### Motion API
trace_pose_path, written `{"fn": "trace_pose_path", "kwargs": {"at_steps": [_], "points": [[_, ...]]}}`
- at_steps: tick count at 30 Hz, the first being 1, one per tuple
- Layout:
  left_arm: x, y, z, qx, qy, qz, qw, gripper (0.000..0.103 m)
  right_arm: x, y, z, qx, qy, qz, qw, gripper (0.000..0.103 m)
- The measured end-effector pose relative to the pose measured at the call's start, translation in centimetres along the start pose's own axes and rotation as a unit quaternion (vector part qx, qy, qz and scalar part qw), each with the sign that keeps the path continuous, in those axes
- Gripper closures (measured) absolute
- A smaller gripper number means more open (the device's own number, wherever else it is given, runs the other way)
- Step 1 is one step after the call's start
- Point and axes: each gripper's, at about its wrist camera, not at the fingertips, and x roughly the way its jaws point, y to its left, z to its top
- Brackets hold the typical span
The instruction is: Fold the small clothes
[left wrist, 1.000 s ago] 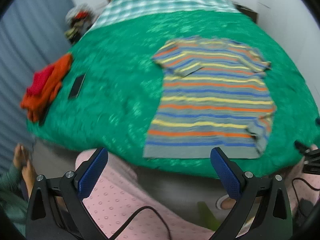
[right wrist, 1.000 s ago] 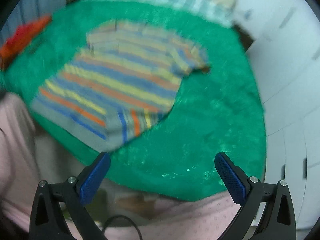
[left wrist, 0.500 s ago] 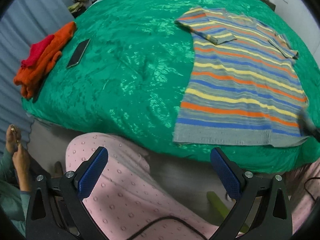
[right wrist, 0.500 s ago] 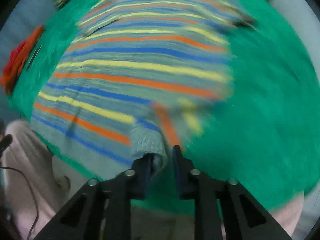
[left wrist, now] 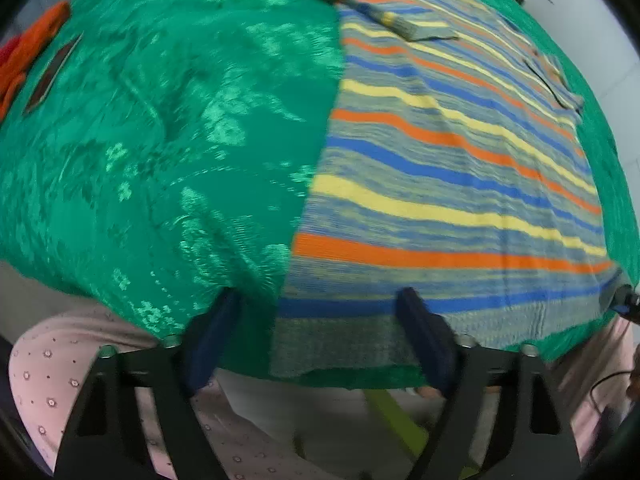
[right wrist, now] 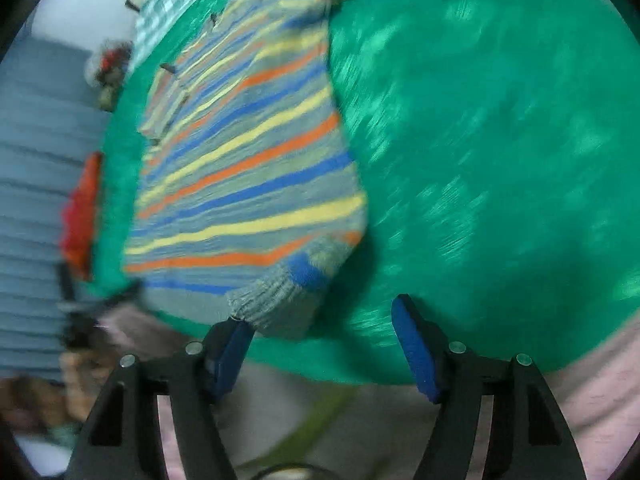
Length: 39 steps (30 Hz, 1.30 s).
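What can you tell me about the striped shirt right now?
The striped shirt is a grey knit with orange, yellow and blue bands and a ribbed hem. It lies spread on the green bedspread, sleeves folded in. The open left gripper straddles its near left hem corner; the open right gripper sits by the bunched right corner.

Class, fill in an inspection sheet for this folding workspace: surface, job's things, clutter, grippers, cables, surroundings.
Surface: green bedspread, shiny and patterned.
Job's things: striped shirt spread flat, hem toward the near edge; its near right corner is bunched up.
Clutter: orange clothes and a dark phone at the far left.
Grippers: left gripper open over the shirt's near left hem corner; right gripper open, its left fingertip at the bunched corner.
Cables: thin dark cable, lower right.
Surroundings: grey ribbed wall; pink dotted trousers.
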Motion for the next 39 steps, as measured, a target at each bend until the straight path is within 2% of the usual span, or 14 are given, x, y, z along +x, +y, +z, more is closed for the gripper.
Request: {"fn": "trace_pose_path", "kwargs": {"at_steps": [3, 6, 9, 10, 11, 12, 19, 24, 29, 31, 32, 34, 37, 39], "points": [[-0.7, -0.7, -0.4, 0.018, 0.002, -0.007, 0.9998, 0.059, -0.8, -0.8, -0.6, 0.042, -0.007, 0.052, 0.998, 0.033], [-1.1, -0.8, -0.7, 0.018, 0.001, -0.016, 0.9997, 0.061, -3.1, -1.8, -1.0, 0.070, -0.030, 0.070, 0.995, 0.025], [0.0, -0.6, -0.2, 0.018, 0.010, -0.011, 0.9997, 0.060, -3.2, -1.7, 0.0, 0.040, -0.023, 0.025, 0.999, 0.024], [0.2, -0.7, -0.2, 0.020, 0.010, -0.010, 0.9997, 0.068, -2.7, -1.9, 0.3, 0.029, -0.009, 0.020, 0.999, 0.026], [0.2, -0.8, -0.1, 0.025, 0.011, -0.018, 0.9995, 0.078, -1.2, -1.6, 0.4, 0.013, 0.021, 0.021, 0.999, 0.050], [0.1, -0.8, -0.1, 0.027, 0.013, -0.032, 0.9990, 0.098, -0.1, -1.5, 0.3, 0.004, 0.046, 0.026, 0.999, 0.095], [-2.3, 0.0, -1.4, 0.025, 0.022, -0.027, 0.9991, 0.100, -5.1, 0.4, -1.1, -0.033, 0.003, -0.060, 0.998, 0.098], [0.7, -1.4, -0.6, 0.044, 0.052, 0.028, 0.9973, 0.100, -0.4, -2.3, -0.9, -0.011, 0.049, -0.115, 0.992, 0.099], [0.6, -3.0, -0.5, 0.067, 0.051, 0.064, 0.9944, 0.084, 0.1, -2.4, -0.5, -0.016, 0.043, -0.118, 0.992, 0.096], [-0.9, -3.0, -0.5, 0.075, 0.046, 0.090, 0.9921, 0.036, -1.1, -2.0, -0.4, -0.031, 0.056, -0.122, 0.991, 0.075], [-2.8, -2.5, -0.6, 0.075, 0.019, 0.109, 0.9910, 0.031, -2.0, -1.9, -0.4, -0.043, 0.055, -0.134, 0.989, 0.062], [-5.9, -1.8, -0.2, 0.073, -0.032, 0.130, 0.9883, 0.024, -5.1, -1.0, 0.0, -0.084, 0.032, -0.173, 0.981, 0.060], [-9.5, -1.5, 1.3, 0.047, -0.102, 0.129, 0.9852, 0.016, -10.4, 1.5, 3.0, -0.170, -0.034, -0.276, 0.945, 0.054], [-10.6, -1.2, 2.7, 0.023, -0.145, 0.088, 0.9853, 0.015, -12.1, 3.7, 6.3, -0.231, -0.078, -0.325, 0.914, 0.039]]}}
